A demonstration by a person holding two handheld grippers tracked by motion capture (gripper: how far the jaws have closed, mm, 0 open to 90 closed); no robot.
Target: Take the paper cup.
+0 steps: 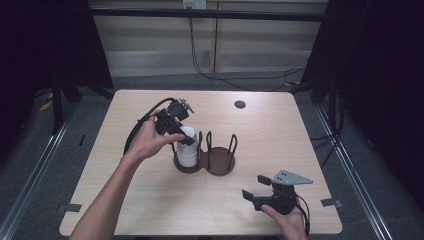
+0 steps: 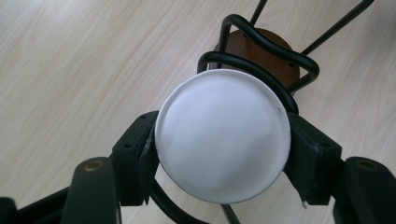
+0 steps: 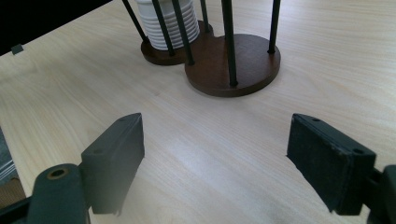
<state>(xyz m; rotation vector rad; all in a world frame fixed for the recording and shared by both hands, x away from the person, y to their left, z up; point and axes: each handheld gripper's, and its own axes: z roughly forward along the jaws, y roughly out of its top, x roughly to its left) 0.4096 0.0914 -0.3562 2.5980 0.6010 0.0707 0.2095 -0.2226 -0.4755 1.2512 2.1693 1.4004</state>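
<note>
At the left of the bench [image 1: 125, 200], the left claw [image 1: 181, 136] is clamped across the top of a white ribbed cup stack [image 1: 187, 152] standing in the left ring of a dark two-ring wire holder [image 1: 216, 161]. The stack looks light, stiff and somewhat slick, so gripping its sides near the rim seems soundest. Lower right, the right claw [image 1: 255, 189] is spread wide, holding nothing, near the holder.

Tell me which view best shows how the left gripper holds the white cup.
Left gripper view: it looks straight down on the white cup, a jaw pressed to each side. The high view shows the left gripper at the cup in the holder, contact small. The right gripper view shows the cup's ribbed side behind rods.
</note>
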